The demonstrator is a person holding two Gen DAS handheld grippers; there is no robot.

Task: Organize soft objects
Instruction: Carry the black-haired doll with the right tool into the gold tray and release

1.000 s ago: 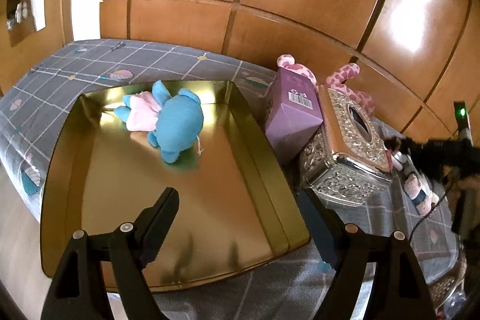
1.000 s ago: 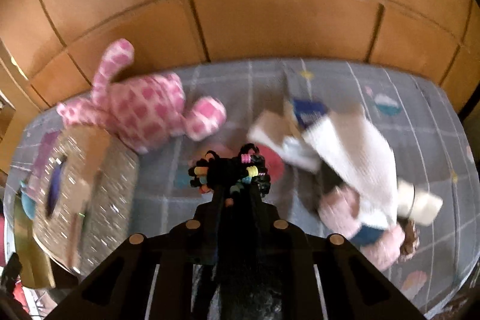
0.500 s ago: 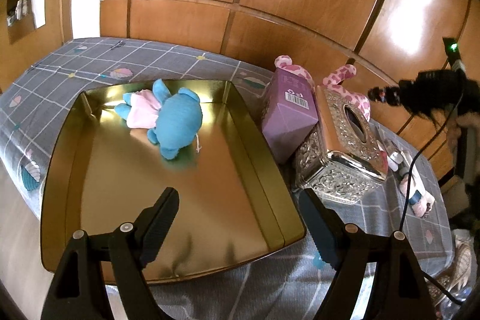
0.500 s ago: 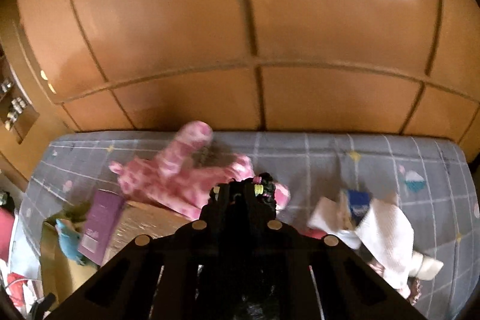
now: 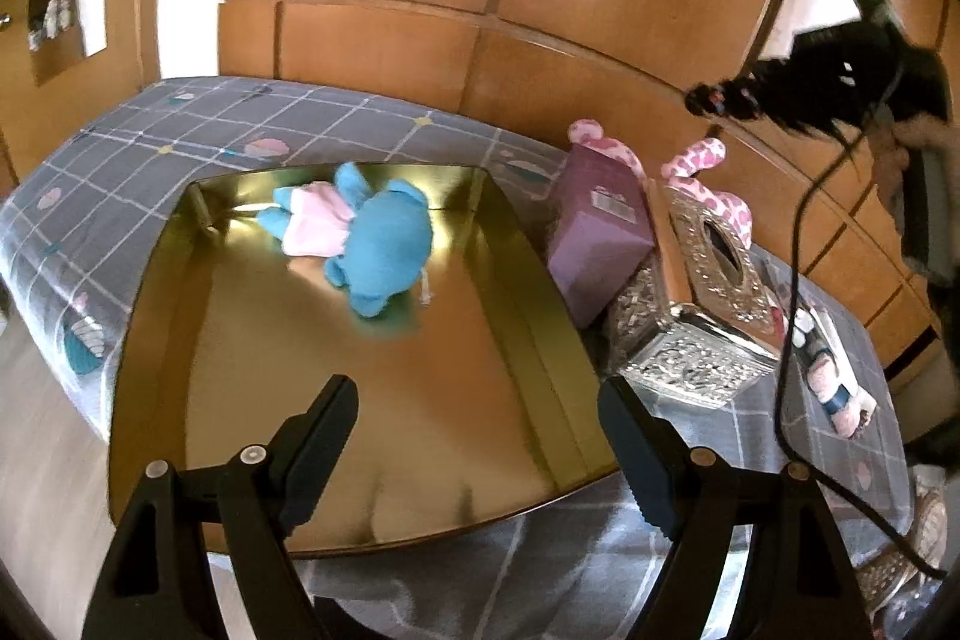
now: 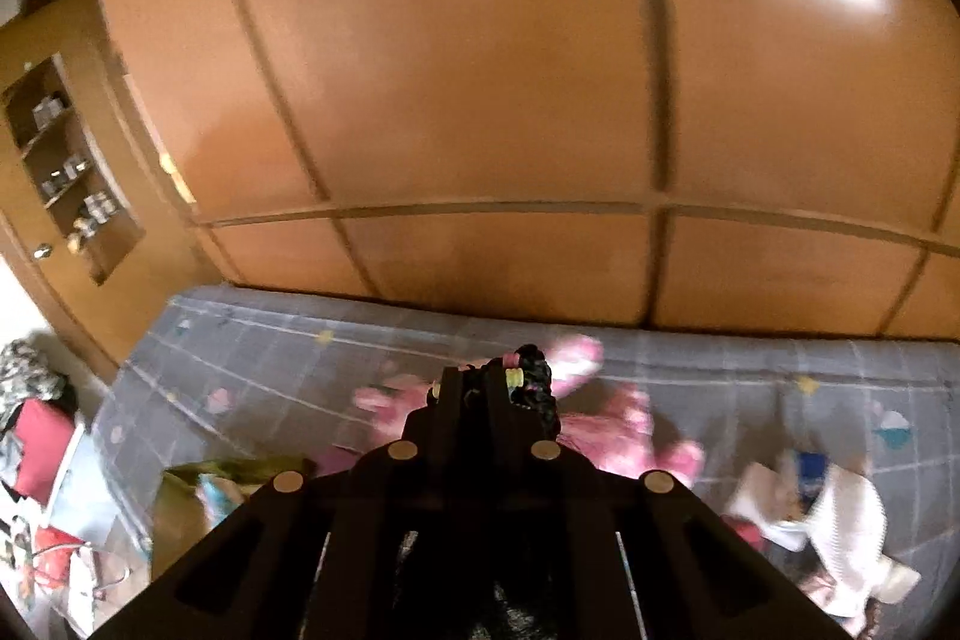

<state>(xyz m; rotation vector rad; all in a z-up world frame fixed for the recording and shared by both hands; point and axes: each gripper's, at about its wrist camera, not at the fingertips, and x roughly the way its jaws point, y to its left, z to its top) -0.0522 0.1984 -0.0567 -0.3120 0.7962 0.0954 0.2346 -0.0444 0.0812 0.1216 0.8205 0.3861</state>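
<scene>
The black wig-like tuft with coloured beads [image 6: 528,379] hangs in the air, pinched between the closed fingers of the right gripper [image 6: 480,388], high above the grey checked bedspread [image 5: 336,124]. In the left wrist view the same dark tuft [image 5: 780,100] shows at the far right, above the silver tissue box [image 5: 702,304], well clear of everything.

The gold tray [image 5: 528,280] lies to the left with the blue plush [image 5: 378,244] already in its far part, so I take the tray as the place for soft things. To do this carry well, I would keep the grip firm, since only a small pinch of strands seems caught, and pass over the silver box and the purple box [image 5: 594,238] with height to spare. The near half of the tray is bare; lowering there before letting go should stop the tuft from draping over the rim.

The left gripper [image 5: 474,436] hovers over the tray's near edge, fingers wide apart and holding nothing. It sits in the likely drop path.

The purple box bears a white barcode label; nothing on it is legible.
</scene>
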